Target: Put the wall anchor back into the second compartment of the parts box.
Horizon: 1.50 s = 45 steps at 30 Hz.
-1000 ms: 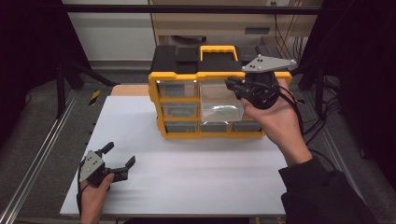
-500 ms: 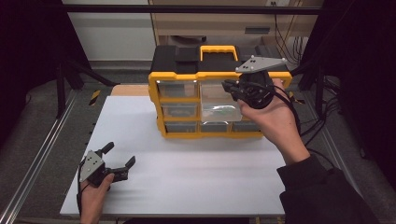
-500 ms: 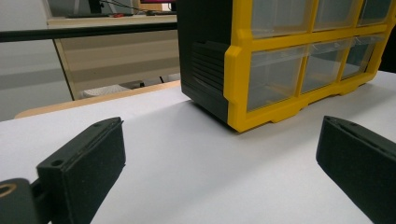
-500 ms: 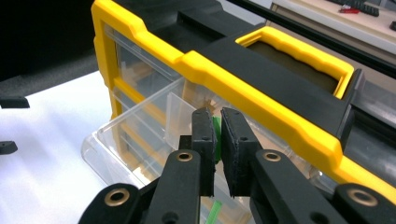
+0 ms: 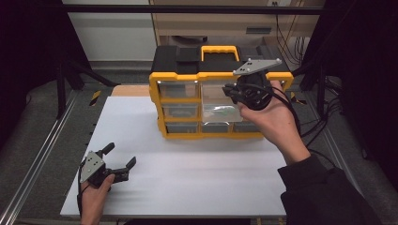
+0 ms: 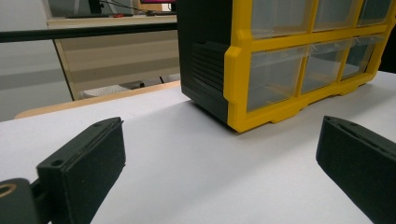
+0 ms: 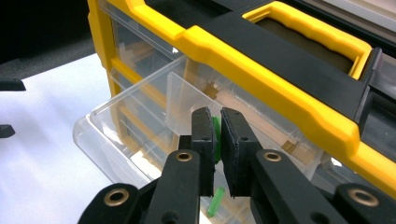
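Note:
A yellow and black drawer organizer [image 5: 174,76] stands at the back middle of the white table [image 5: 197,164]. One clear drawer [image 5: 219,113] is pulled out at its right side. My right gripper [image 5: 231,90] hovers over that drawer. In the right gripper view the right gripper [image 7: 215,114] is shut on a small green piece [image 7: 216,135] above the drawer [image 7: 116,116]. Another green piece [image 7: 214,201] lies in the drawer below. My left gripper [image 5: 120,154] rests open at the table's front left, nothing between its jaws, facing the organizer [image 6: 238,70].
The organizer has several other clear drawers [image 5: 180,110], all pushed in, and a yellow handle [image 5: 219,48] on top. A metal rail [image 5: 37,159] runs along the table's left edge. Cables [image 5: 305,122] trail off to the right.
My right gripper has shifted slightly left over the open drawer. The left gripper has stayed where it was.

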{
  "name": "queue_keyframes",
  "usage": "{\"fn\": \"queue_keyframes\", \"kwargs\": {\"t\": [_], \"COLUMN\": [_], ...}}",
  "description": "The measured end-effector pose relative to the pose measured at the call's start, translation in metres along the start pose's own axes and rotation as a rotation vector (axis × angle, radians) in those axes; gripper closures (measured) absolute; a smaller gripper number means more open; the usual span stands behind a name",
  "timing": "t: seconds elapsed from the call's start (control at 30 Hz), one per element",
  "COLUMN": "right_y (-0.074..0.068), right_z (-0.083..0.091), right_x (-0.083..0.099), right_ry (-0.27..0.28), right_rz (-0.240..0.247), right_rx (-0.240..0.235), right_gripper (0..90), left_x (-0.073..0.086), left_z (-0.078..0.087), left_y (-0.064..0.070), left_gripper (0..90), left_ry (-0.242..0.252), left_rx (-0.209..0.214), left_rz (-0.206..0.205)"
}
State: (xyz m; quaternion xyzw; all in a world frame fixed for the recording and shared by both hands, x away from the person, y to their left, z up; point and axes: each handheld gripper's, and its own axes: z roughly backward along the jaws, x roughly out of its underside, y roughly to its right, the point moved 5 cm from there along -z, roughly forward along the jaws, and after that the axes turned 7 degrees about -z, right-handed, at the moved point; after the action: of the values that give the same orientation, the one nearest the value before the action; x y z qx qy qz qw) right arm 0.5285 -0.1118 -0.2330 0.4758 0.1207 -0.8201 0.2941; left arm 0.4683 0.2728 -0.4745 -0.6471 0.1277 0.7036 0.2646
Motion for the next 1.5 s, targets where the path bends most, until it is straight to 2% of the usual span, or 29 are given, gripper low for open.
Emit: {"fn": "queue_keyframes", "kwargs": {"t": [0.27, 0.37, 0.47, 0.87, 1.23, 1.5], "right_y": [0.001, 0.001, 0.003, 0.006, 0.011, 0.016], "right_z": [-0.003, -0.004, -0.001, 0.018, 0.027, 0.034], "right_x": [0.004, 0.004, 0.002, 0.0, 0.005, 0.009], "right_ry": [-0.034, -0.036, -0.009, 0.12, 0.177, 0.241], "right_rz": [-0.005, -0.008, -0.032, -0.073, -0.12, -0.147], "right_rx": [-0.001, -0.004, -0.002, 0.0, 0.012, 0.035], "right_gripper": [83.6, 79.8, 75.9, 64.9, 52.0, 36.8], "left_x": [0.0, 0.0, 0.0, 0.0, -0.001, -0.001], "left_z": [0.0, 0.0, 0.0, 0.0, 0.0, 0.0], "left_y": [0.0, 0.0, 0.0, 0.0, 0.0, 0.0], "left_gripper": [1.1, 1.1, 1.1, 1.1, 1.1, 1.1], "left_ry": [-0.002, 0.001, 0.002, 0.001, 0.003, 0.002], "left_rx": [0.002, 0.001, 0.001, 0.0, -0.001, -0.001], "left_rz": [-0.005, -0.001, -0.001, -0.002, -0.001, -0.001]}}
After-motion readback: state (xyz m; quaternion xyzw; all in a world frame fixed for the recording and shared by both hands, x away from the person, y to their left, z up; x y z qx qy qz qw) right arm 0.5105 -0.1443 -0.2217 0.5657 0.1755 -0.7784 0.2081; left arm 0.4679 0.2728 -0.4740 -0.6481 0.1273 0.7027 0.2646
